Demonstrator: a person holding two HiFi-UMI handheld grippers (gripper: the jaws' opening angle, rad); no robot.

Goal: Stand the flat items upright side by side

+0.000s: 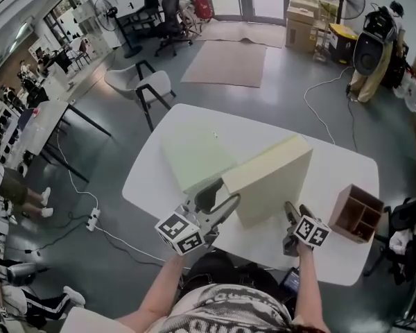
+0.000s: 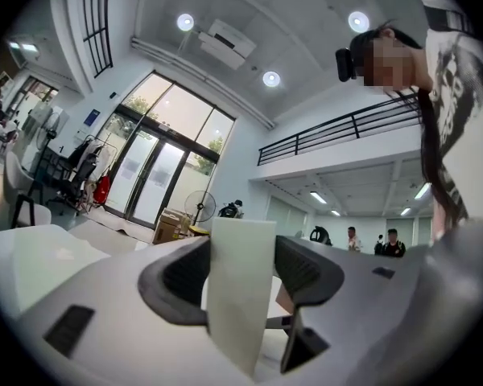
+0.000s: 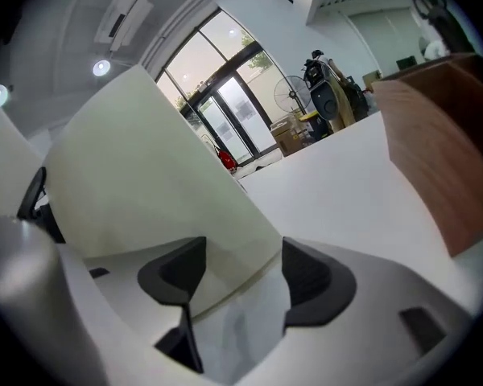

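A thick pale-yellow foam panel [image 1: 272, 177] is tilted up on its long edge near the front of the white table [image 1: 340, 165]. My left gripper [image 1: 222, 198] is shut on its near left end; in the left gripper view the panel's edge [image 2: 240, 288] stands upright between the two pads of that gripper [image 2: 240, 276]. My right gripper [image 1: 292, 212] is at the panel's near right corner. In the right gripper view this corner [image 3: 185, 199] sits between the pads of the right gripper [image 3: 237, 268], touching both. A second pale panel [image 1: 193, 155] lies flat on the table behind.
A brown wooden box with compartments [image 1: 357, 214] [image 3: 443, 151] stands on the table to the right of my right gripper. The table's front edge runs just under both grippers. Chairs, cables, a fan and cartons are on the floor beyond.
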